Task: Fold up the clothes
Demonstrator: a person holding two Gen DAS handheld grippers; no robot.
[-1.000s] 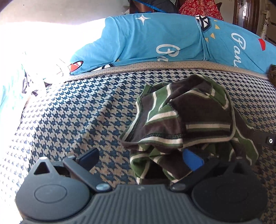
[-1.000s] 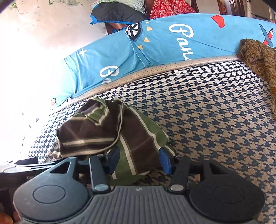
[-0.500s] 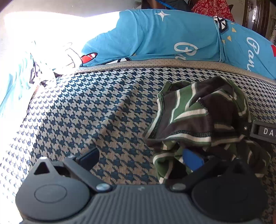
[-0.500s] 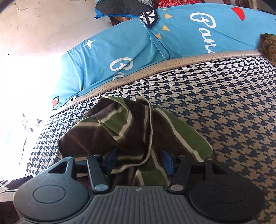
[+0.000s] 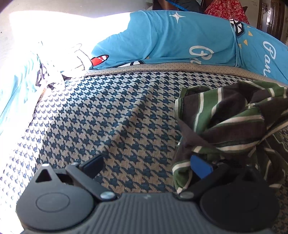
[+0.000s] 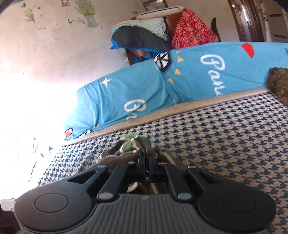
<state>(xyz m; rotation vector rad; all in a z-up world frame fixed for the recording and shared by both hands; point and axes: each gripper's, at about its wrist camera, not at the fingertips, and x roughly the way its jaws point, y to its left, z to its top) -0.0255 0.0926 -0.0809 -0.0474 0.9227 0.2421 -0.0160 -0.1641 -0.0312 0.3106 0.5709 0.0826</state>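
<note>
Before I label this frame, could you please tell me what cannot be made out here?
- Left wrist view: the striped garment is cut off by the right edge, and its own folds hide its shape.
- Right wrist view: the shut right hand-held gripper covers the pinched cloth.
- Both views: glare washes out the left side.

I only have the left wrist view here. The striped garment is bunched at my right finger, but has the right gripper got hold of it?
Observer: Yes. In the right wrist view the right gripper is shut on the striped garment.
Operator: Anything else on the houndstooth surface I can't see?
Observer: A brown patterned cloth lies at its far right edge.
Operator: And behind the blue bedding?
Observer: A wall with plant decals.
</note>
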